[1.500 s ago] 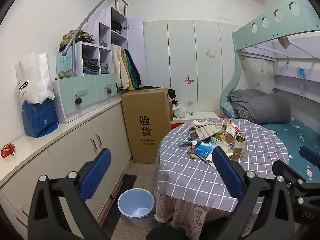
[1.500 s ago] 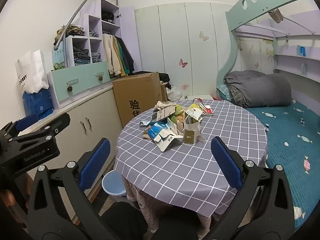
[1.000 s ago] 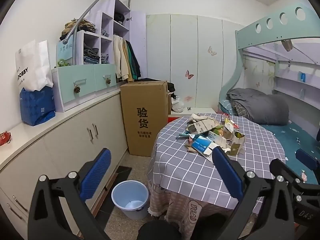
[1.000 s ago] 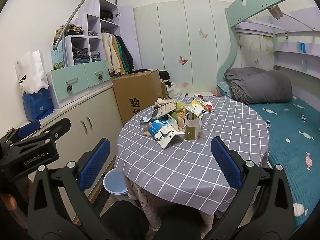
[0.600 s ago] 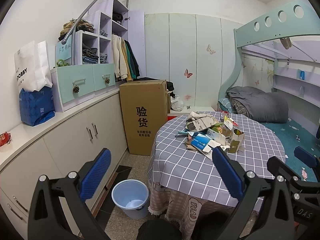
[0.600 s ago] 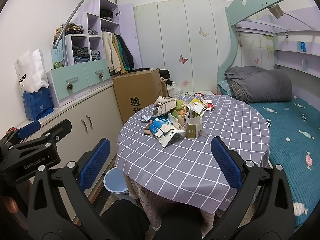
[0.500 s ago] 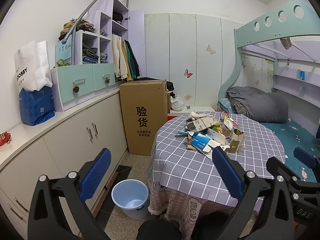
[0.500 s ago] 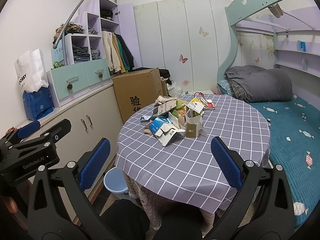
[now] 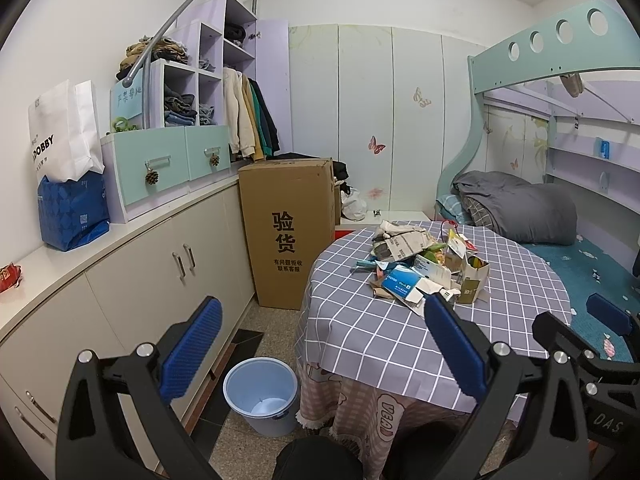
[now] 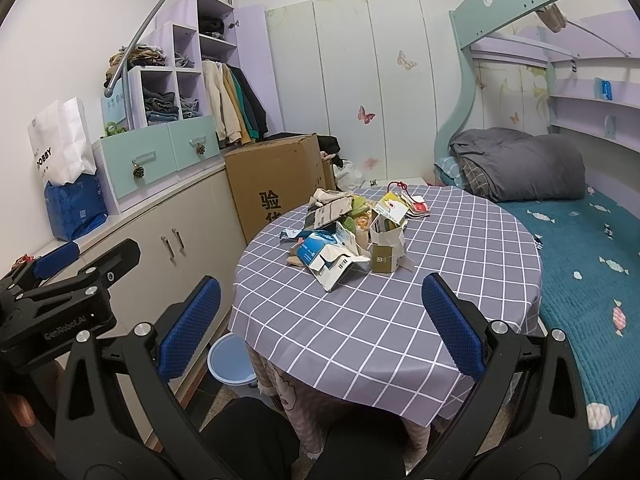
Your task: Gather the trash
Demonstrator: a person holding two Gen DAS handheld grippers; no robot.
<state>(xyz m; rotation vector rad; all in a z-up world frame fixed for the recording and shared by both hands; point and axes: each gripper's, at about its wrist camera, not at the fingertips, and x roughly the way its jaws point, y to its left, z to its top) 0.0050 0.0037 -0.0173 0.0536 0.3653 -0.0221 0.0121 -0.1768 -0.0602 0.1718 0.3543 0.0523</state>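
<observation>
My left gripper (image 9: 320,356): jaws spread wide, nothing between the blue pads (image 9: 191,347). Held in the air short of the table, over the floor gap beside the cabinets. My right gripper (image 10: 318,326): jaws likewise released and empty, hanging over the near edge of the round table (image 10: 360,320).

Through the left pair: a light blue bin (image 9: 261,394) stands upright on the floor, just beside the table's skirt, between table and low cabinet run (image 9: 132,280). Something pale lies at its bottom; too small to tell what.

Trash pile (image 10: 352,232): sits on the checked grey tablecloth (image 10: 460,248), toward the far-left part of the tabletop, well apart from both grippers. Nearest piece is a torn blue-and-white carton (image 10: 326,254), flattened and tilted. Just right of it, touching, an opened olive-green small box (image 10: 385,258), upright. Behind these, crumpled printed paper (image 10: 330,212), some yellow-green wrappers, and a red-and-white card stack (image 10: 418,204) at the pile's far side.

Outward: tall brown cardboard box (image 9: 290,232) with black characters stands on the floor behind the table, against the cabinets. On the counter, a white paper bag (image 9: 64,132) tucked into a blue bag (image 9: 74,216). Right of the table, a bunk bed with teal bedding (image 10: 580,248) and a rolled grey quilt (image 10: 520,164).
</observation>
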